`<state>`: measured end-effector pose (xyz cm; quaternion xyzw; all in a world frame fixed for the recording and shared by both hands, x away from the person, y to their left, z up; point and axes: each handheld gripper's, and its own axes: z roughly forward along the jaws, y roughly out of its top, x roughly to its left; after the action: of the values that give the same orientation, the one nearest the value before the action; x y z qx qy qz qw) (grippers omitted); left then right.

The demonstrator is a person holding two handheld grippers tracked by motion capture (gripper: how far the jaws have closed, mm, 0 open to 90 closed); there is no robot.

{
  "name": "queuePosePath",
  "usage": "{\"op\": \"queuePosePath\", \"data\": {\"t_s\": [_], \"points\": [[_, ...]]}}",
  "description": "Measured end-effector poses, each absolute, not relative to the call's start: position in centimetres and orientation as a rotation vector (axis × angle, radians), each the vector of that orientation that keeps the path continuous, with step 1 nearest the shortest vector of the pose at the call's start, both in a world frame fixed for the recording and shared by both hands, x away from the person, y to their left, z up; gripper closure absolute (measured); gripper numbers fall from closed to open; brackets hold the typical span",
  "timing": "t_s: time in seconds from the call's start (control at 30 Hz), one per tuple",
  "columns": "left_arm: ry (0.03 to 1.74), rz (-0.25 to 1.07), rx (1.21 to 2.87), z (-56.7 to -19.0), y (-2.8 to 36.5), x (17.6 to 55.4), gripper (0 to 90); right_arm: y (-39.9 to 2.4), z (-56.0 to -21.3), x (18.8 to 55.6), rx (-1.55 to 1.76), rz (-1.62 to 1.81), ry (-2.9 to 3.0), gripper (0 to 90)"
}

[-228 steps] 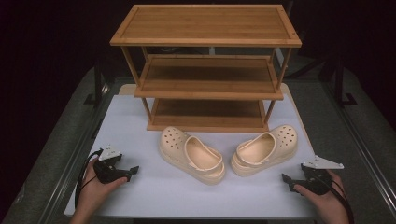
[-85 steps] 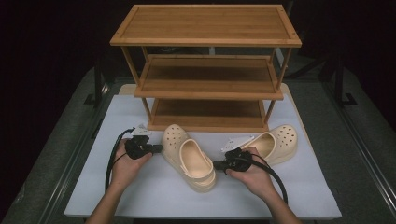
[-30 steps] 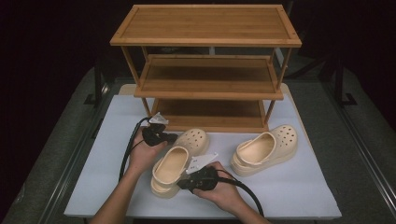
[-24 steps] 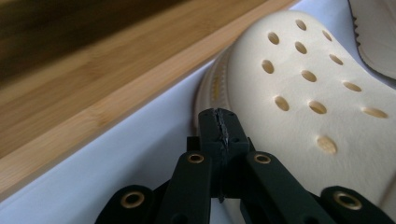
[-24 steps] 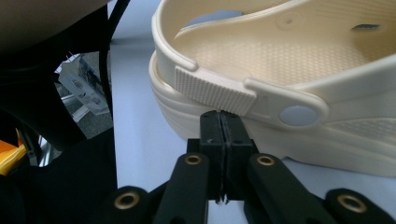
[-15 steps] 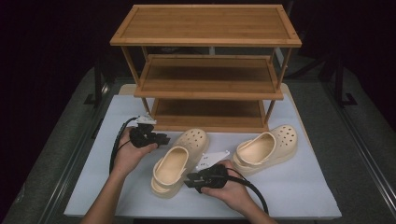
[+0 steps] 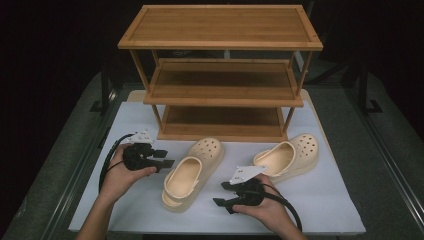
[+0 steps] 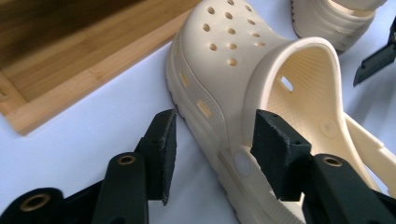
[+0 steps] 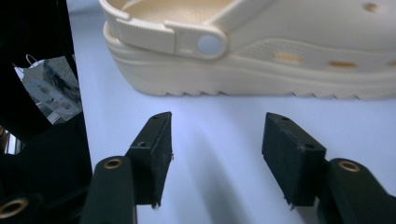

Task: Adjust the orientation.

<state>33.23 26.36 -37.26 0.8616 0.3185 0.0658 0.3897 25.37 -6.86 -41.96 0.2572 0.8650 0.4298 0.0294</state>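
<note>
Near clog (image 7: 189,175): we see it lying on the white table (image 7: 325,195), toe toward the bamboo shoe rack (image 7: 220,75), between our two grippers.
Far clog (image 7: 287,157): it sits to the right, apart from the first.
Left gripper (image 7: 167,159): jaws are wide open, holding nothing; in the left gripper view they straddle the clog's side wall.
Right gripper (image 7: 220,195): jaws are parted and empty, near the heel strap (image 9: 187,35).
Risk: if we close only on the soft side wall, it may fold and slip out.
Second risk: we could push the clog against the rack.
</note>
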Motion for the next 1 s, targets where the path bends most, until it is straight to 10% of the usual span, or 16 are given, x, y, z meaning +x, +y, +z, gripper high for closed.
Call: {"op": "queuePosePath", "data": {"t_s": [0.57, 1.0], "points": [[0.737, 0.164, 2.25, -38.5, 23.7, 33.1, 49.1, -14.3, -41.7, 23.1, 0.931, 1.331, 2.548, 39.1], [0.726, 0.326, 2.317, -38.4, 22.6, 32.6, 80.8, -18.7, -41.6, 22.3, 1.042, 1.265, 2.445, 39.1]]}}
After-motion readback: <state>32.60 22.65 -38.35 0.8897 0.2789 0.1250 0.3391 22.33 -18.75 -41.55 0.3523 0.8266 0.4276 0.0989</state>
